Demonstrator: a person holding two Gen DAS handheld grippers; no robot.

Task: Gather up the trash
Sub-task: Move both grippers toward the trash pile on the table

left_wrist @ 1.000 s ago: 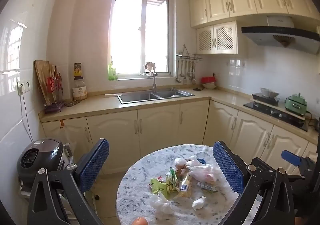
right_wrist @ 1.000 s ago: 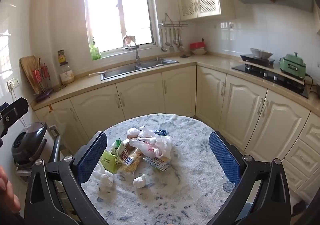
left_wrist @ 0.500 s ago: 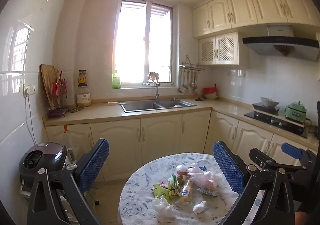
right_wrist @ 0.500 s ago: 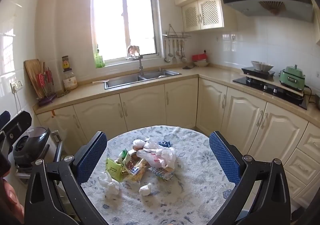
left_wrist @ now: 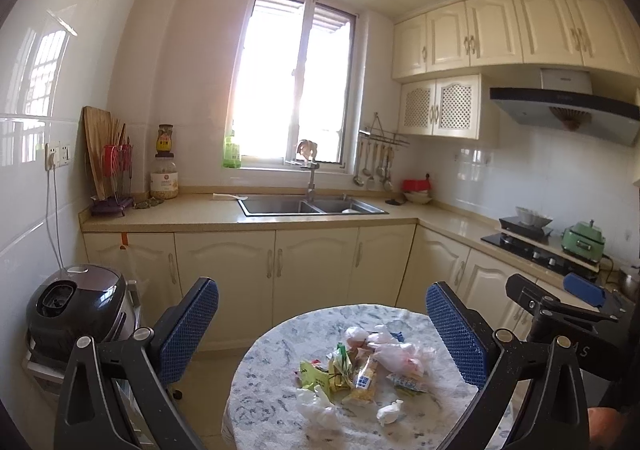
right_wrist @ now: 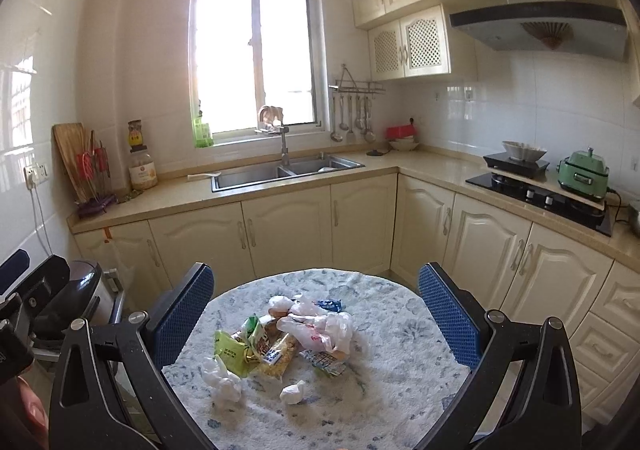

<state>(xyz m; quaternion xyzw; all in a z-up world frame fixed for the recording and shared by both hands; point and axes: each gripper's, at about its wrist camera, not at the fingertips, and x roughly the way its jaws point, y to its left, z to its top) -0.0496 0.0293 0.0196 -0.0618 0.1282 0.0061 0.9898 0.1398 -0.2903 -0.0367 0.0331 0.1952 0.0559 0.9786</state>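
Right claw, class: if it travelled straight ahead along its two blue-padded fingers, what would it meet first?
Probably the heap of crumpled wrappers and plastic bags on the round floral-clothed table. The open right claw frames that heap with nothing between, though fisheye depth is uncertain.

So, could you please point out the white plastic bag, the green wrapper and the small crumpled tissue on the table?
white plastic bag (right_wrist: 320, 324): right wrist view, its crumpled middle.
green wrapper (right_wrist: 229, 351): right wrist view, its flat face.
small crumpled tissue (right_wrist: 293, 393): right wrist view, its centre.
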